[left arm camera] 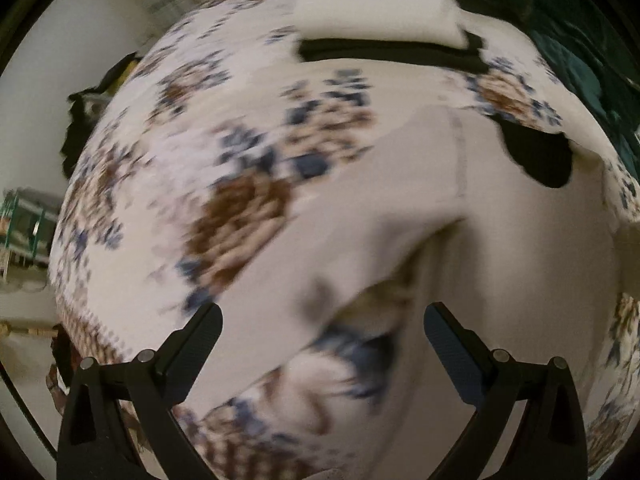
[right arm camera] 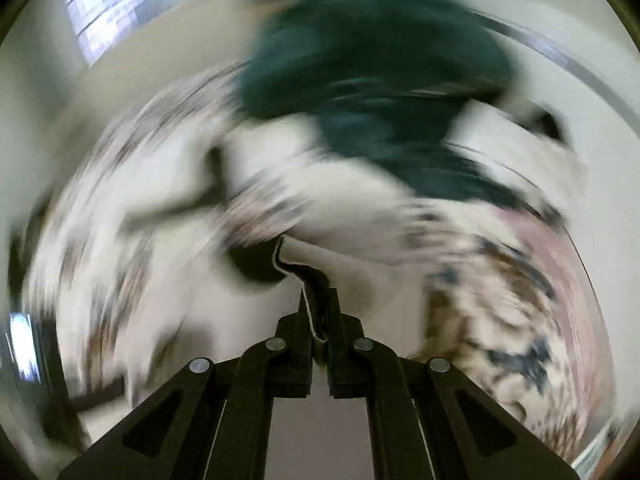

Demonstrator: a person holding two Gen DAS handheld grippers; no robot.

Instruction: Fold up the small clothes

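Right tongs (right arm camera: 318, 308) pinch white garment (left arm camera: 400, 208); left tongs (left arm camera: 322, 320) gape over it.

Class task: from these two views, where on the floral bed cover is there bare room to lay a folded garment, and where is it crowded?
Free: the floral cover left of the white garment, out to the bed's left edge. Crowded: the far right, where the green cloth is heaped, and the middle, under the garment. The left gripper is open above it; the right gripper pinches its black trim.
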